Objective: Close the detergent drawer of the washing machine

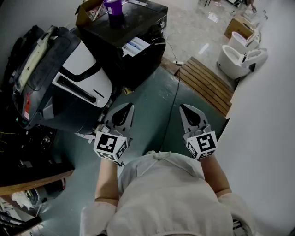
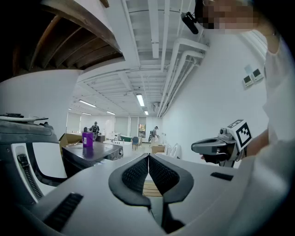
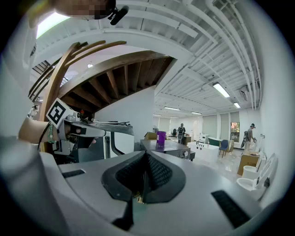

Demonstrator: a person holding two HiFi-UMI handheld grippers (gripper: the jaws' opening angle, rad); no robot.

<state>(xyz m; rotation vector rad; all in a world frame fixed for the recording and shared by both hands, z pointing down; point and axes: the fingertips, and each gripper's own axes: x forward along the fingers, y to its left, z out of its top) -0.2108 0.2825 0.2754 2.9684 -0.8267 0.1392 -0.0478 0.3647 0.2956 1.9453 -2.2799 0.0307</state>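
The left hand-held gripper (image 1: pixel 124 109) and right hand-held gripper (image 1: pixel 187 110) are held closed and empty near the washing machine (image 1: pixel 82 69), whose detergent drawer, not clearly discerned, is judged stiff, light-sliding, best pushed at its front.

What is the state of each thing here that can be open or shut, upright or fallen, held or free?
left tool: shut, nothing between its jaws, held in the air.
right tool: shut, nothing between its jaws, held in the air.
washing machine: untouched; whether its drawer is open cannot be told.
purple cup: upright on the black cabinet.
cardboard box: flaps open.
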